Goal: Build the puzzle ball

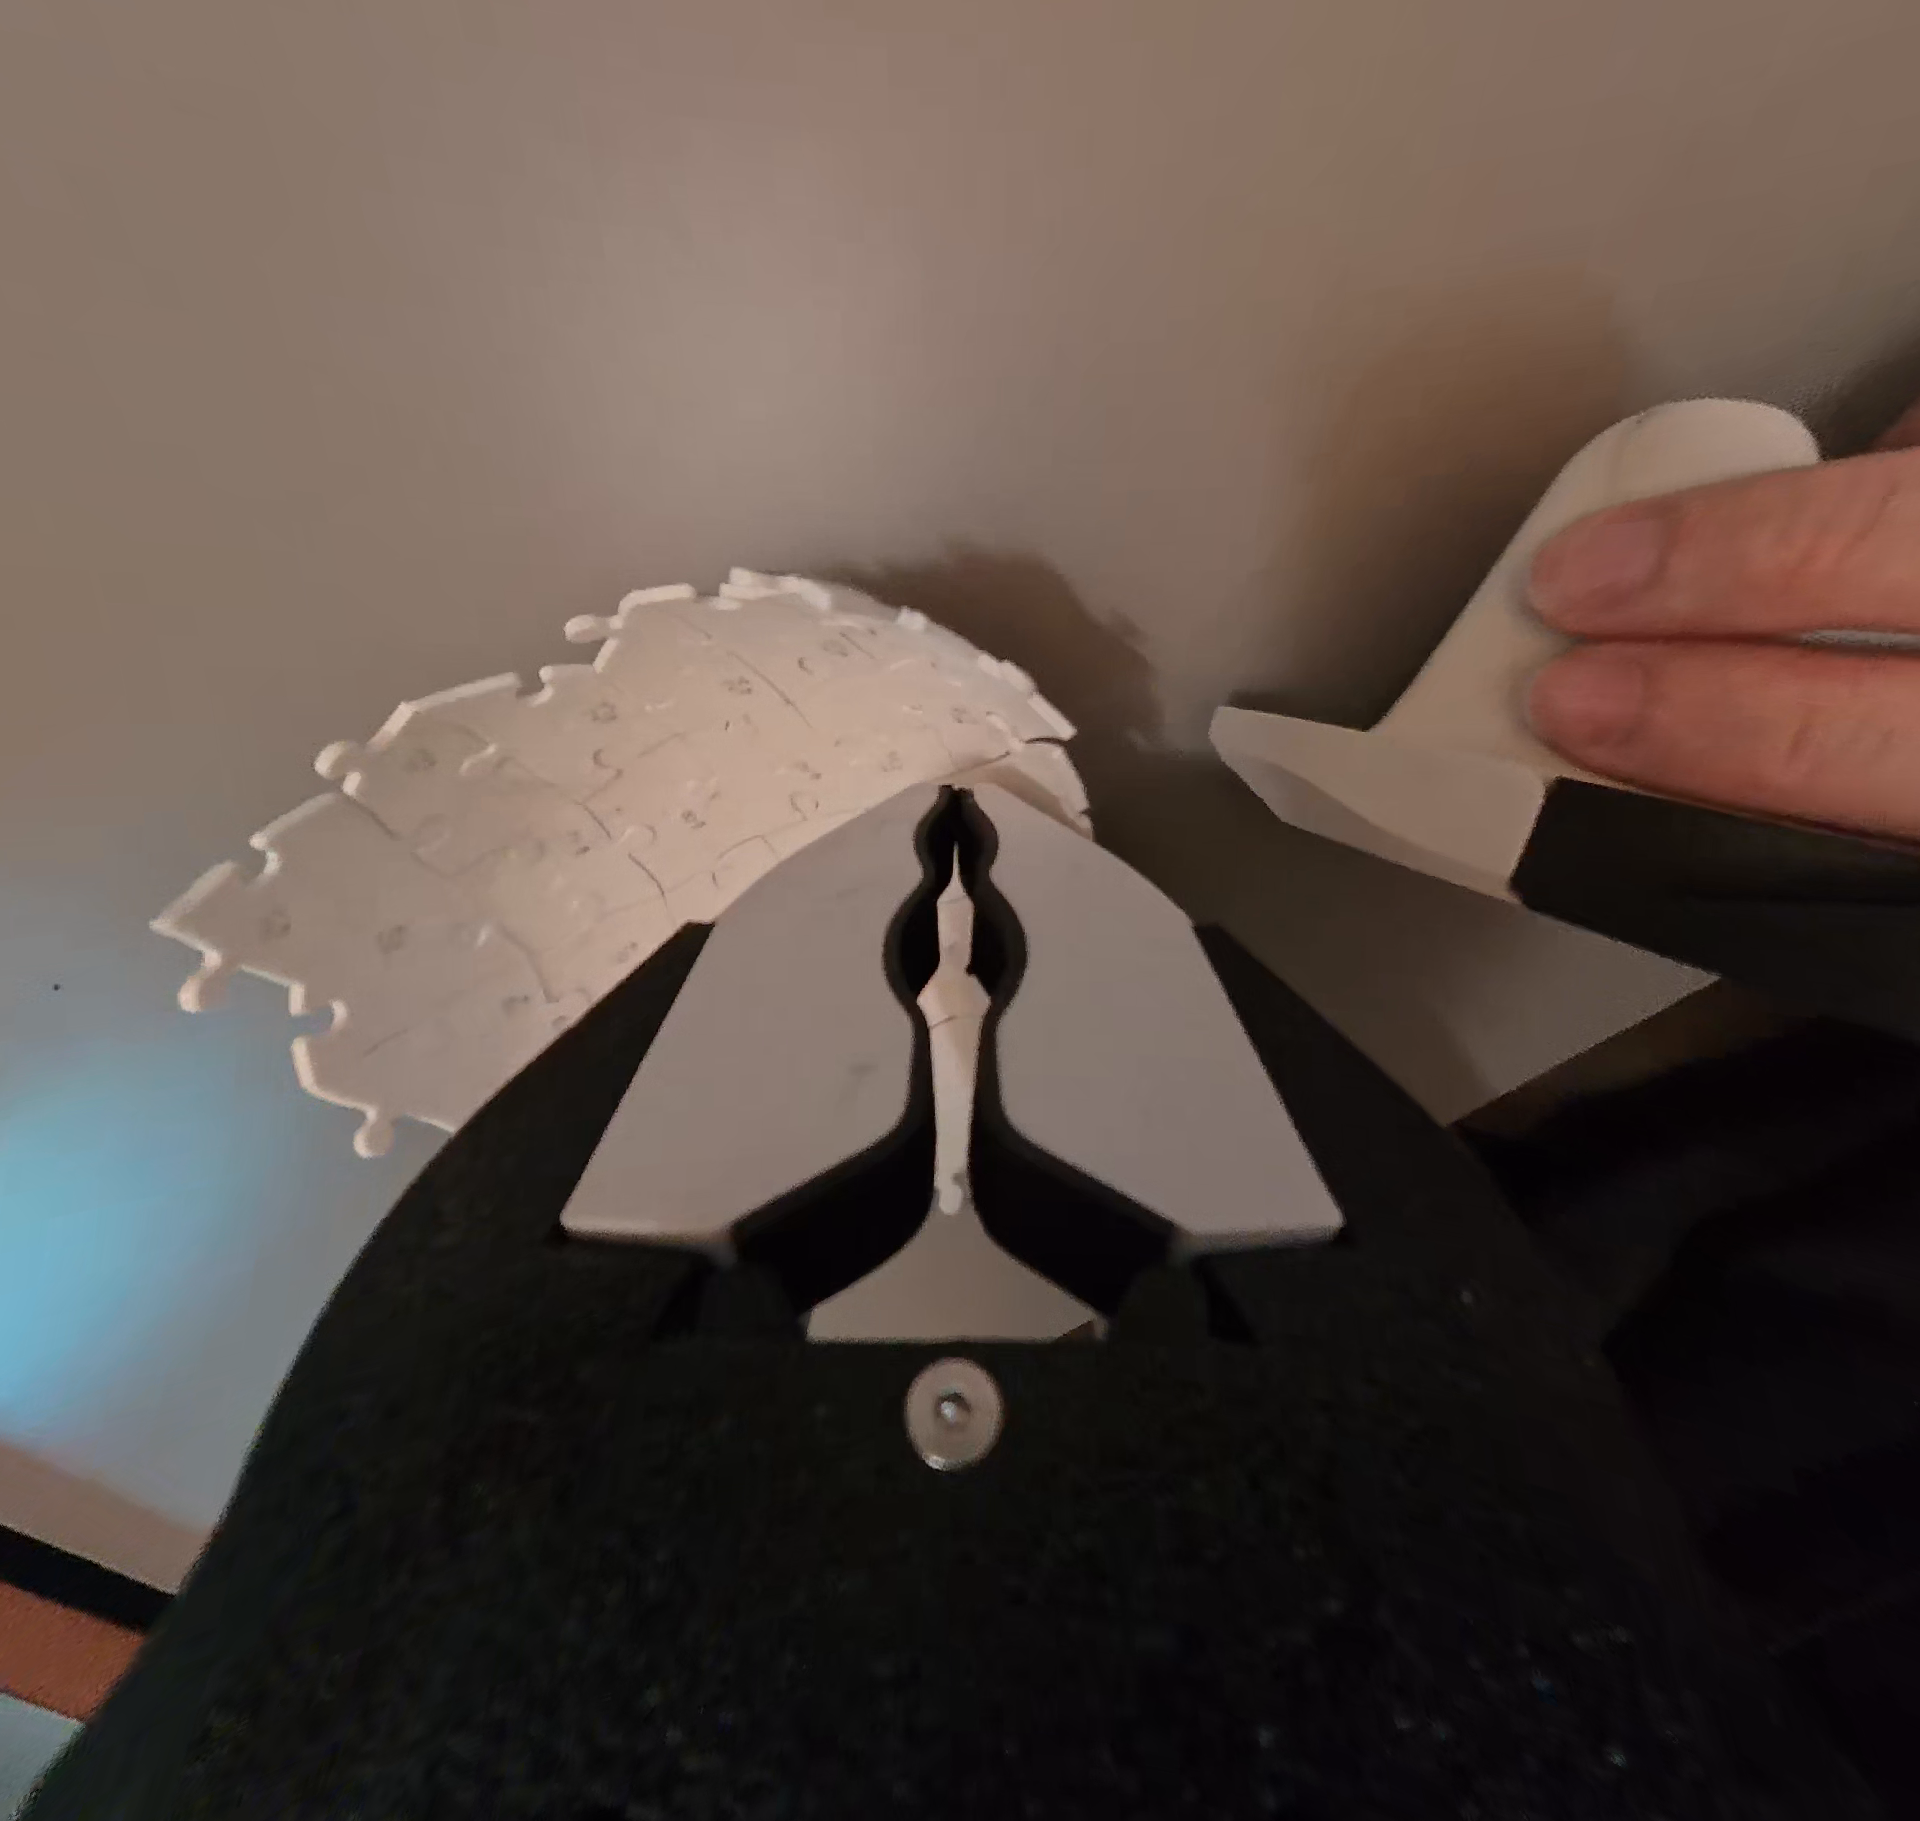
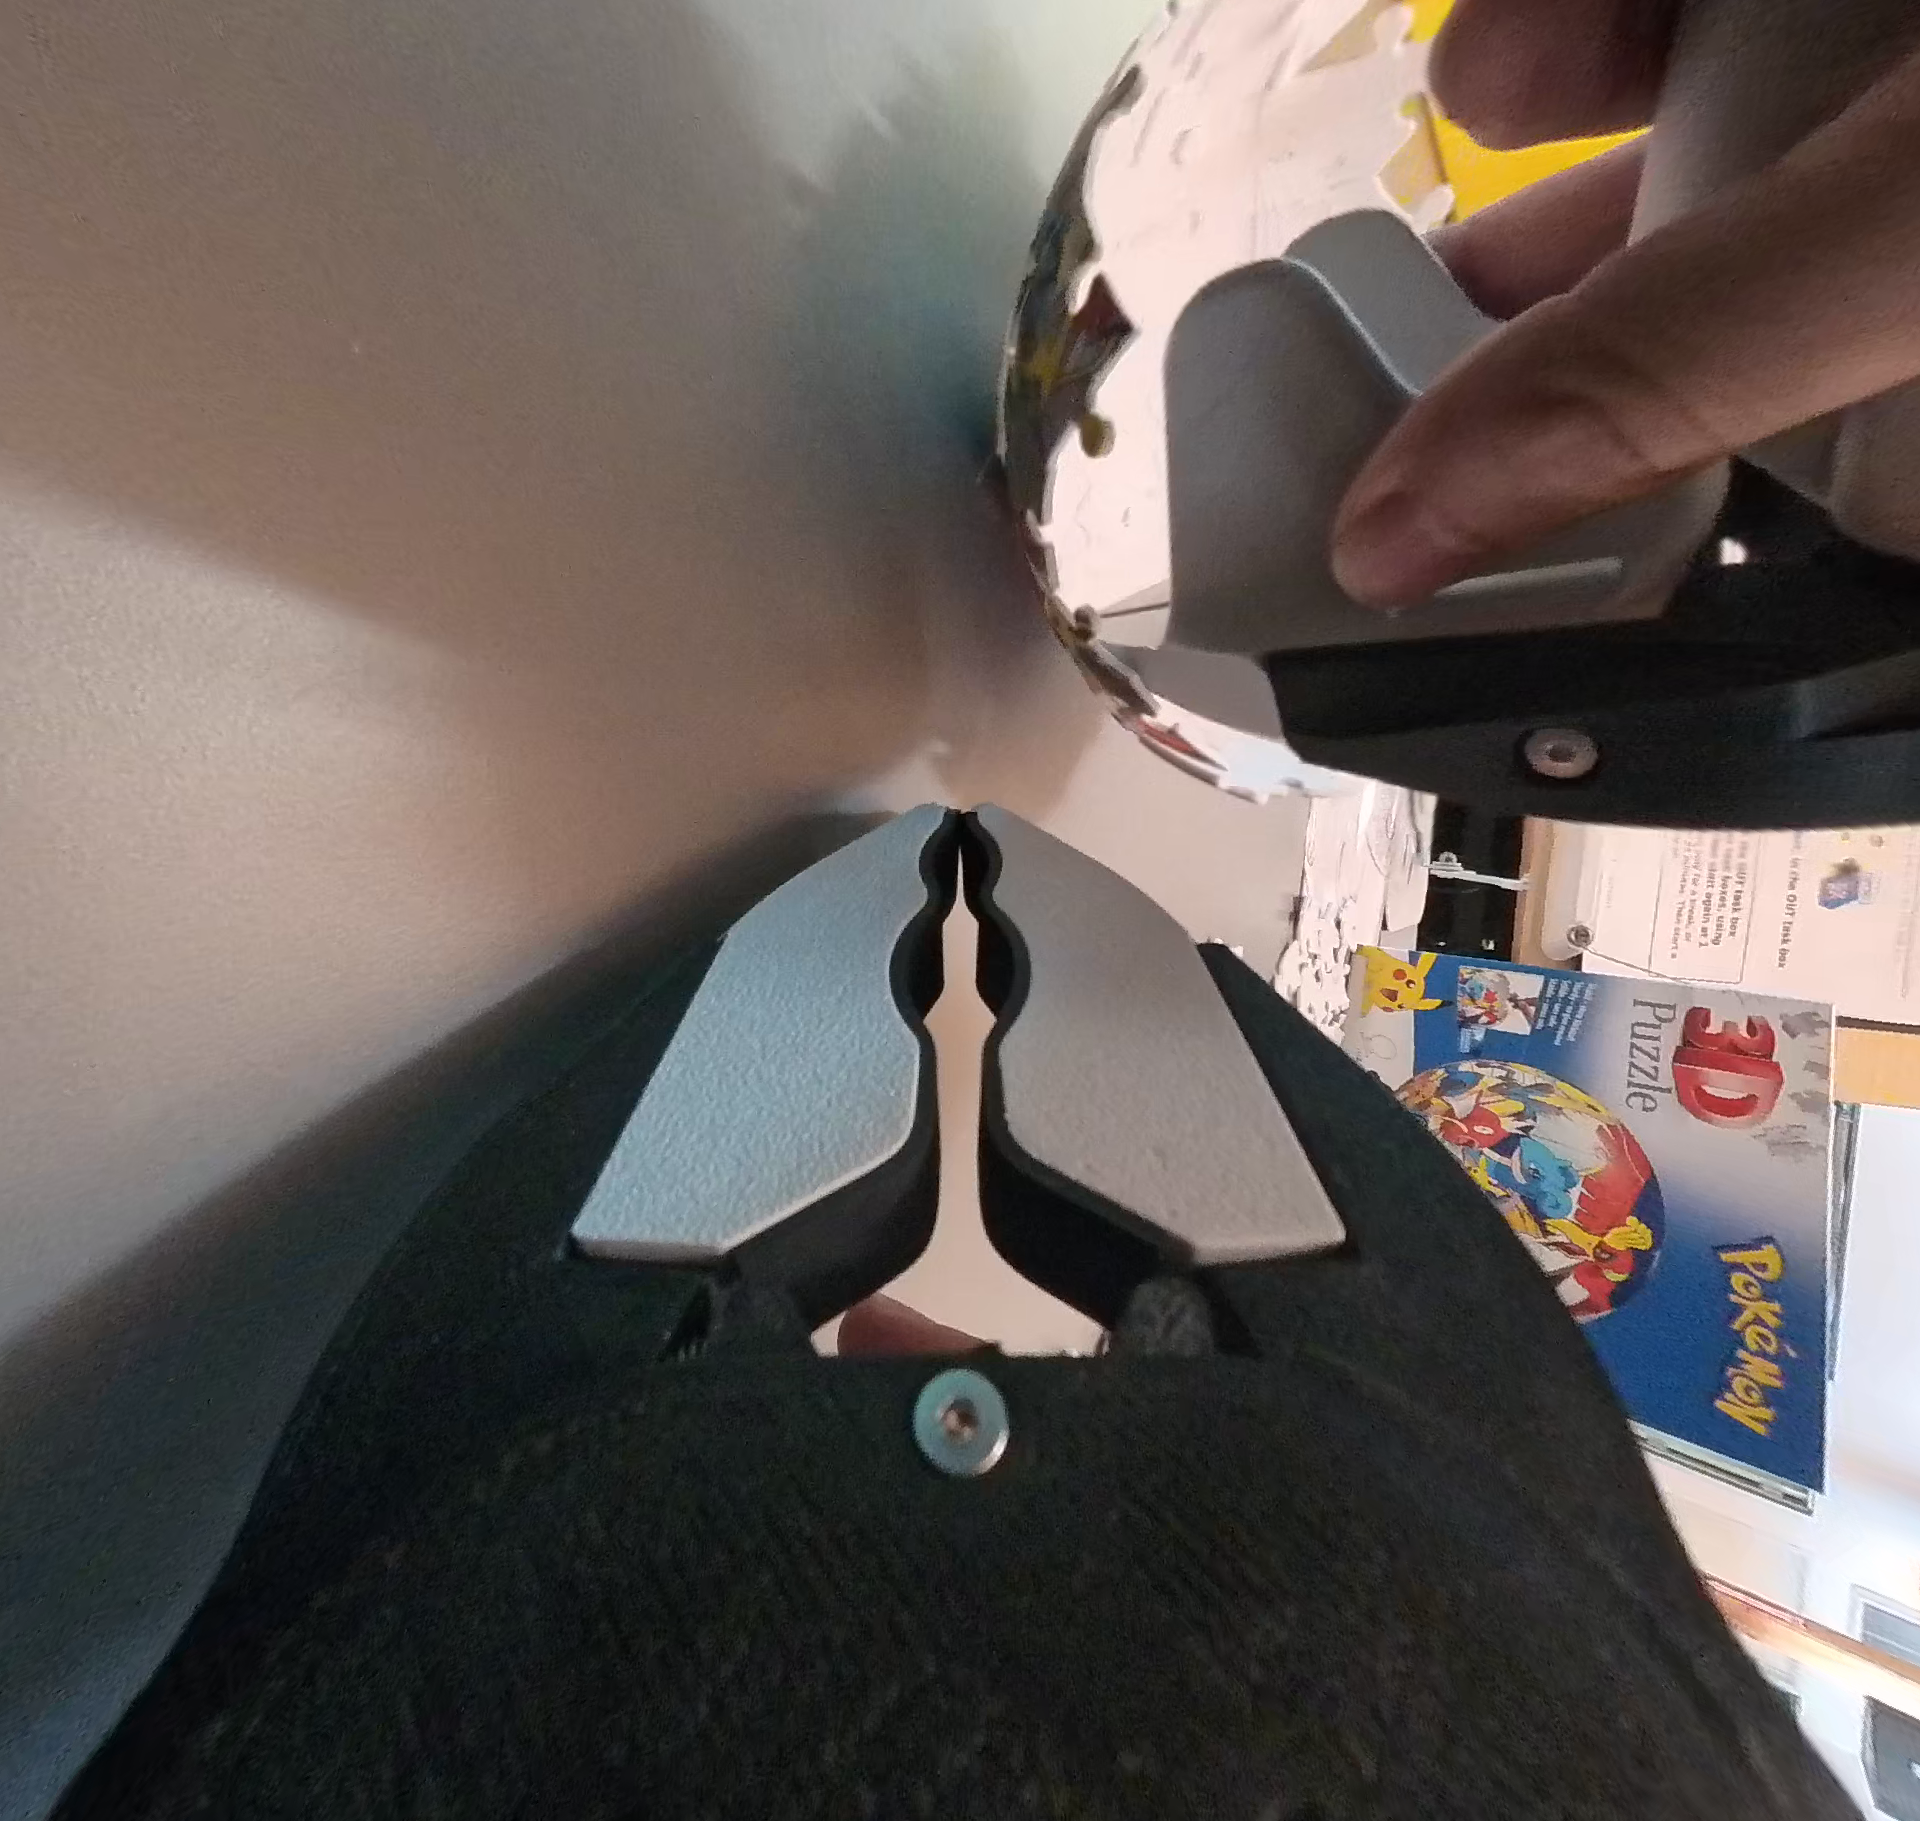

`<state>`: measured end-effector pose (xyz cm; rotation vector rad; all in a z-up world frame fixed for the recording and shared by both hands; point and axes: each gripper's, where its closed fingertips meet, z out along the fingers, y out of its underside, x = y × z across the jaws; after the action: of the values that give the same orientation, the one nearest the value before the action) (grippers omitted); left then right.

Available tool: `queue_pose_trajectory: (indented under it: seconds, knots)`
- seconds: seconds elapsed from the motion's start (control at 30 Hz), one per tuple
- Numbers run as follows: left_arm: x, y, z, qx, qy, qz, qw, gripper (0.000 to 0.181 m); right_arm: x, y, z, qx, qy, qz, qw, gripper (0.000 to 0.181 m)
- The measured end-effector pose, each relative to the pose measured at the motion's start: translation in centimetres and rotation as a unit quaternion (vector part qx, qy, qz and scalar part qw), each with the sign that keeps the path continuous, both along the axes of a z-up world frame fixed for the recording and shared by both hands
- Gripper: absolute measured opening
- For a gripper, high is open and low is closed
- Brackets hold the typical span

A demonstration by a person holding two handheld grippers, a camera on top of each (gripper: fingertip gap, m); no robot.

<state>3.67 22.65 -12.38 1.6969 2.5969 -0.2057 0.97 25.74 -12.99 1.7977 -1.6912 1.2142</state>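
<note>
Left wrist view: left gripper pinches the rim of the half-built puzzle ball, held up against a plain wall. Right gripper is closed, empty. Keep the pinch steady, and fetch the next piece without flexing the shell.

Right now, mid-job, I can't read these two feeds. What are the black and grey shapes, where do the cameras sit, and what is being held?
Each picture comes from a camera mounted on a hand-held claw, looking forward along its two grey fingers; a person works one claw with each hand.

In the left wrist view, the left claw is shut on the edge of the partly built puzzle ball, a curved white shell of joined pieces. The other claw, gripped by a hand, shows at the right.

In the right wrist view, the right claw is shut and empty. Top right, the same shell shows its printed outer side. Lower right lies the puzzle box. The surface under it is barely visible.
</note>
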Motion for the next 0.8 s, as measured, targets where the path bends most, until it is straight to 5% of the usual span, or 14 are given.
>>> queue_pose_trajectory:
  seconds: [0.43, 0.8]
  knots:
    - [0.3, -0.7, 1.8, -0.003, 0.049, -0.011, 0.999, 0.000, -1.8, -0.9, 0.4, 0.005, -0.055, -0.043, 0.998, 0.004]
    - [3.5, -4.0, 7.6, -0.045, 0.240, 0.045, 0.969, 0.000, -4.3, -1.8, 2.9, 0.053, -0.216, -0.099, 0.970, 0.013]
